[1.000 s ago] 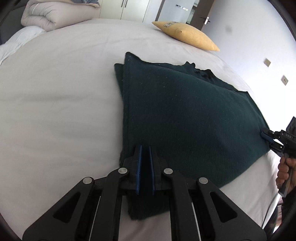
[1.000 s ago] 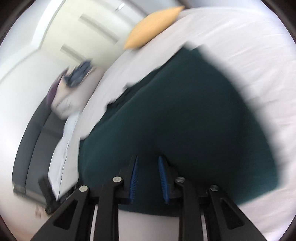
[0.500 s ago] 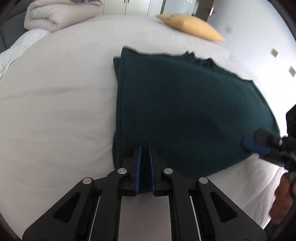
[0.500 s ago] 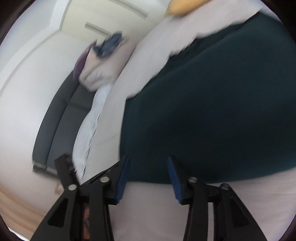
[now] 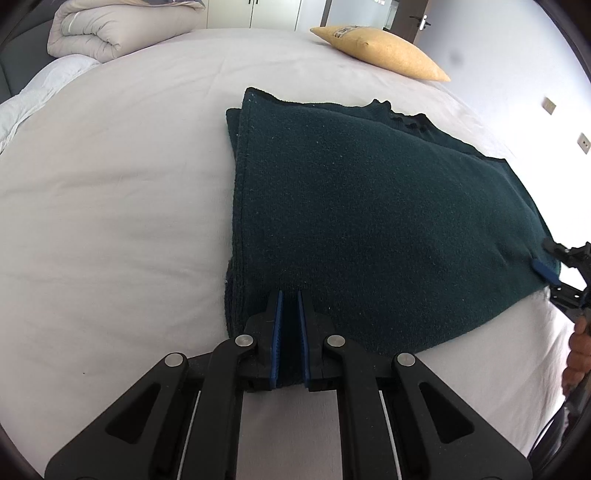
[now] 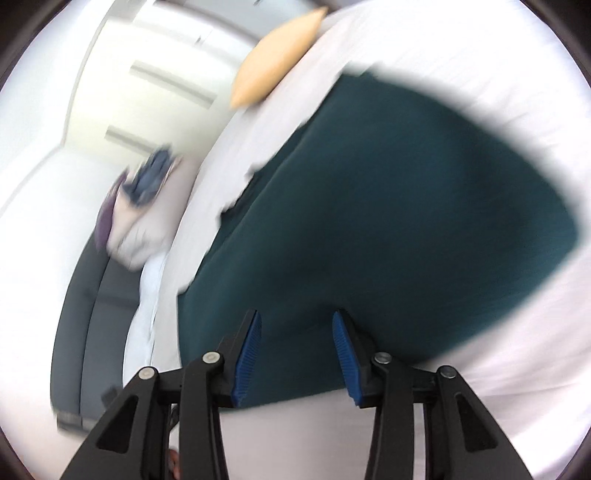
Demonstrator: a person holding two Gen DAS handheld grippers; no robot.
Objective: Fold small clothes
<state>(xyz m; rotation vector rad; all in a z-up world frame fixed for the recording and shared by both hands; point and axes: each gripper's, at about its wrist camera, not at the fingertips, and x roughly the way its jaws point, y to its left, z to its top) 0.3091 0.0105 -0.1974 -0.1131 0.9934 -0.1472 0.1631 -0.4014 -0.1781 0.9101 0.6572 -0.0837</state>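
Note:
A dark green knitted garment (image 5: 369, 206) lies folded flat on the white bed (image 5: 110, 192). My left gripper (image 5: 290, 301) is shut on its near edge, with cloth between the blue pads. My right gripper (image 6: 297, 325) is open, its jaws straddling the garment's (image 6: 388, 206) near edge; that view is blurred. The right gripper also shows at the right edge of the left wrist view (image 5: 554, 273), at the garment's right corner.
A yellow pillow (image 5: 384, 51) lies at the far side of the bed. A rolled beige duvet (image 5: 110, 29) sits at the far left. A dark sofa (image 6: 88, 295) stands beside the bed. Wardrobe doors stand behind.
My right gripper has opened wider and shifted along the garment's right edge. My left gripper stays shut on the near edge, and the garment has settled flatter.

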